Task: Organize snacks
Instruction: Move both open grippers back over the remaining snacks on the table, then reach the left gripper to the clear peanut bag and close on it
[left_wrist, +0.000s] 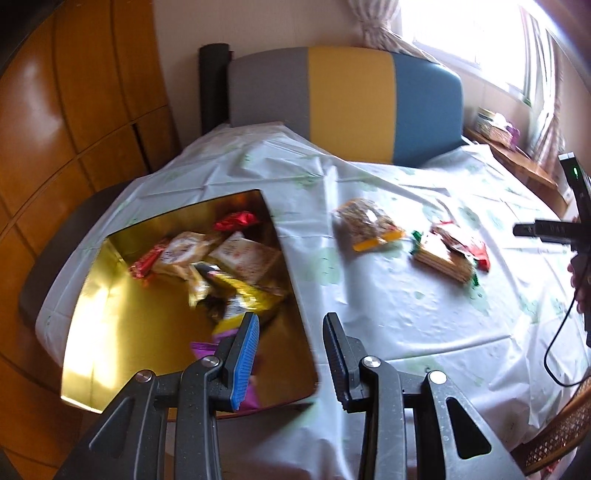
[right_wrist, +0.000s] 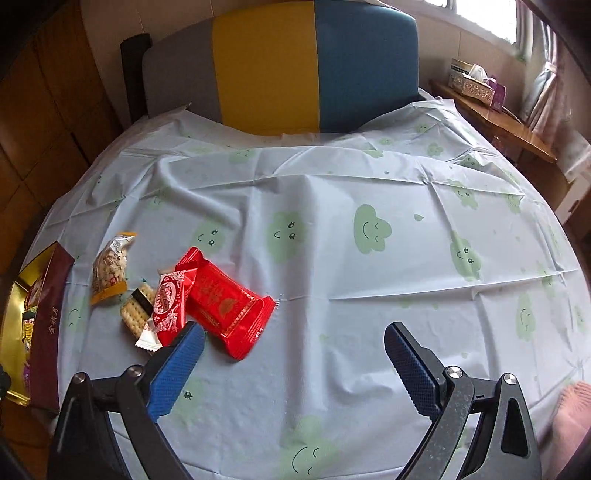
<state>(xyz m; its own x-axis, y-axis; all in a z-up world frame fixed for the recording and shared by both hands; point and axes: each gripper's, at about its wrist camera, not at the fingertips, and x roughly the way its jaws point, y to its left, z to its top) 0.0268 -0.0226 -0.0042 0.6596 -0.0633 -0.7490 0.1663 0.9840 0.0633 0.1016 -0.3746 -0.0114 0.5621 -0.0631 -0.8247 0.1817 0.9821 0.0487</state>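
A gold-lined box (left_wrist: 110, 332) on the left of the table holds several wrapped snacks (left_wrist: 221, 258). My left gripper (left_wrist: 291, 317) hangs over the box's right edge, open, with nothing between its fingers. On the tablecloth lie a nut packet (right_wrist: 110, 266), a cracker packet (right_wrist: 138, 306), a small red-and-white packet (right_wrist: 170, 306) and a larger red packet (right_wrist: 229, 306). My right gripper (right_wrist: 295, 328) stands wide open just right of this pile, its left finger (right_wrist: 181, 362) beside the red packets, holding nothing. The same box (right_wrist: 48, 314) shows at the left edge of the right wrist view.
A chair with a grey, yellow and blue back (left_wrist: 347, 99) stands behind the table. Wooden cabinets (left_wrist: 74, 110) are at the left, a side shelf with a tissue box (right_wrist: 476, 85) at the right. A wicker chair (left_wrist: 561, 435) and a cable (left_wrist: 561, 332) are at the near right.
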